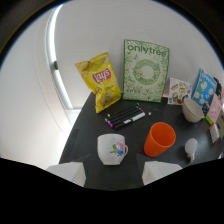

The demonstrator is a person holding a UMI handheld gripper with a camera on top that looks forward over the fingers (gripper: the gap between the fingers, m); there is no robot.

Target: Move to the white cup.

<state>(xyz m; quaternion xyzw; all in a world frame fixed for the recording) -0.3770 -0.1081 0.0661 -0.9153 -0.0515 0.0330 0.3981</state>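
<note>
A white cup (pixel 111 149) with a colourful print and a handle on its right stands on the dark table (pixel 85 135), just ahead of my gripper (pixel 114 172) and in line with the gap between the fingers. The two pale fingertips (pixel 69 172) show on either side, wide apart, with nothing between them. The gripper is open. An orange cup (pixel 160 139) stands upright right of the white cup, a small gap between them.
Beyond the cups lie several black markers (pixel 125 116). A yellow Lay's chip bag (pixel 100 81) and a green-white Onlytree box (pixel 145 70) lean against the wall. A beige bowl (pixel 192 110), small packets (pixel 205 87) and a white bulb-like object (pixel 191 146) sit further right.
</note>
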